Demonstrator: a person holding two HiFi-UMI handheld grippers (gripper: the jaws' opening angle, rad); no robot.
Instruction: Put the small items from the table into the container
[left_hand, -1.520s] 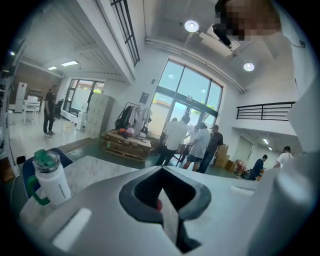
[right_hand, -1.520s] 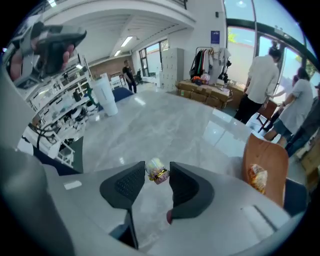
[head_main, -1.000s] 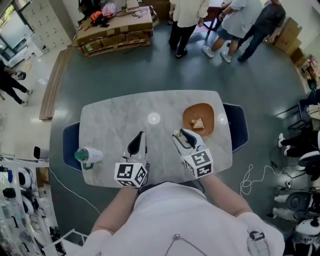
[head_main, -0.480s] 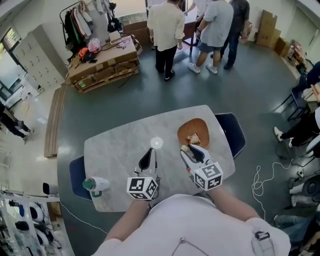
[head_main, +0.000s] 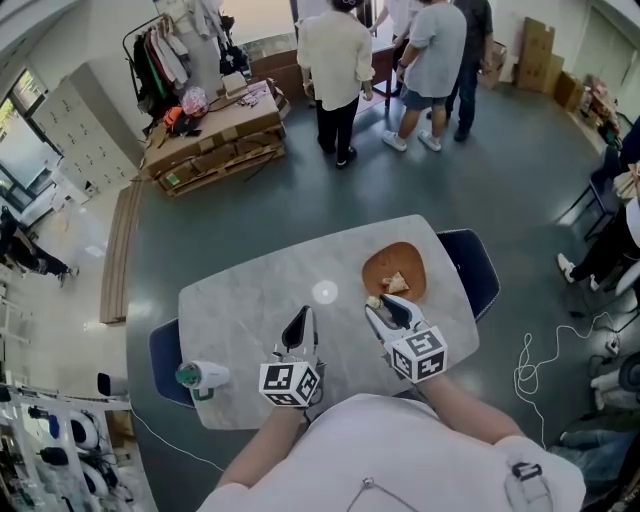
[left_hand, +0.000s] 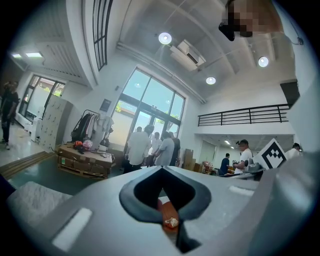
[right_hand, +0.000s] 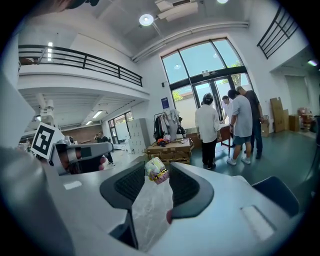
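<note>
pinching a small wrapped sweet (right_hand: 156, 170) at its tips, right claw (head_main: 378, 304) stands partway open on it, over the desk (head_main: 250, 300) & just beside the brown container (head_main: 408, 260). one more small item (head_main: 397, 283) lies in the container. left claw (head_main: 302, 318) is closed tip to tip w/ nothing btwn, over mid-desk.

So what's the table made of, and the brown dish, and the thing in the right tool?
Table: looks like marble or marble-print laminate, grey veins, glossy glare. Brown dish: wood or plastic, unclear. Little thing: crinkly shiny wrapper, likely plastic.
</note>
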